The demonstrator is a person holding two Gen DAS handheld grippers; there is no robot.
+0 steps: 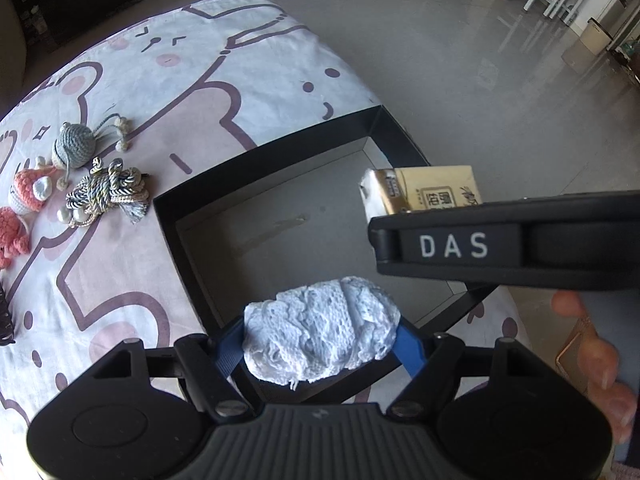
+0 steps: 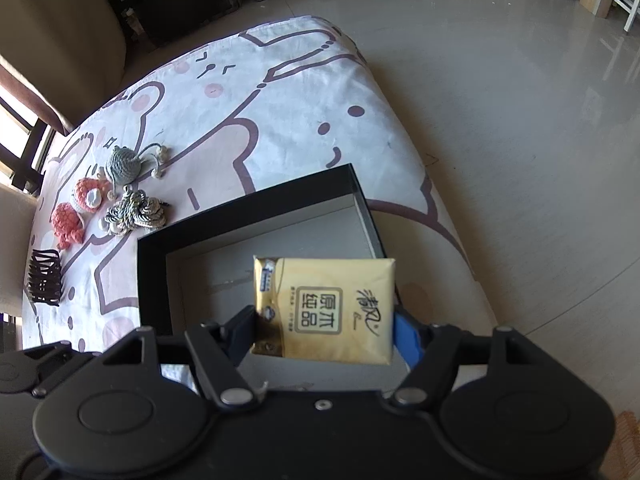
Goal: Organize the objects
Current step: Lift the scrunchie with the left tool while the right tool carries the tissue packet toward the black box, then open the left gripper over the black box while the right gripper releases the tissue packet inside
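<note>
Left wrist: L gripper [image 1: 320, 340] clamps lacy white cloth [image 1: 320, 340] over black box [image 1: 224, 176]

Black box [image 2: 256, 210] sits open-topped at the table's near right corner; its pale floor [image 1: 280, 236] lies bare at 12 o'clock from both grippers, reachable from above. Left gripper [image 1: 322, 340], clamped on a white crochet bundle [image 1: 320, 332], hangs over the near wall. Right gripper [image 2: 324, 328] with its tissue pack [image 2: 324, 308] crosses at 3 o'clock of the left wrist view, crowding that side. Toward 10 o'clock: cord bundle [image 1: 106, 192], grey crochet toy [image 1: 76, 146], pink crochet toys [image 2: 76, 212], black hair claw [image 2: 45, 278]. Far tablecloth [image 2: 288, 92] at 12 o'clock lies bare.
</note>
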